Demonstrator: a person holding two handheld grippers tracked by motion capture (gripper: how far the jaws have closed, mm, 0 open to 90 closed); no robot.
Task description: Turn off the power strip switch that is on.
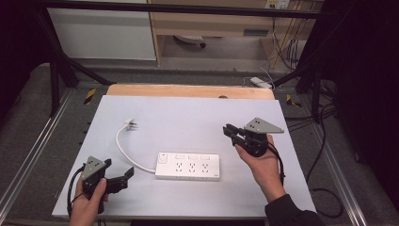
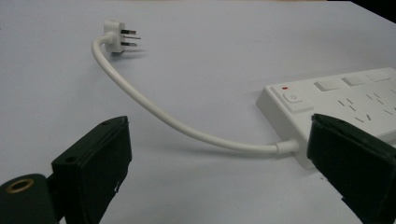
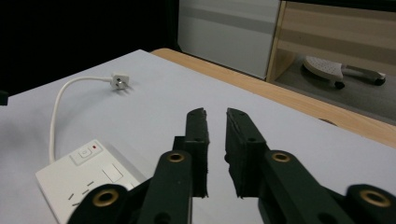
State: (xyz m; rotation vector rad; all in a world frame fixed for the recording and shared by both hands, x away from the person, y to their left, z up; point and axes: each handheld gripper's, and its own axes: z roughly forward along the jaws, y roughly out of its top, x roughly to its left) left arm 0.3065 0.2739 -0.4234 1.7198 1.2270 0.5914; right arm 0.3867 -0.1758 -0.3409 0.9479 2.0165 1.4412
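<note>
Your left gripper point(image 1: 120, 178) was held with jaws wide apart and empty, low over the table point(image 1: 188, 113), the white cable point(image 2: 154, 109) running between them just ahead. The power strip point(image 1: 188, 166) lay off its right jaw, the plug point(image 2: 117, 36) well beyond. Your right gripper point(image 1: 231, 131) hovered past the strip, jaws nearly together, holding nothing. If the cable was the aim, you needed to advance squarely and close near the strip's end.
</note>
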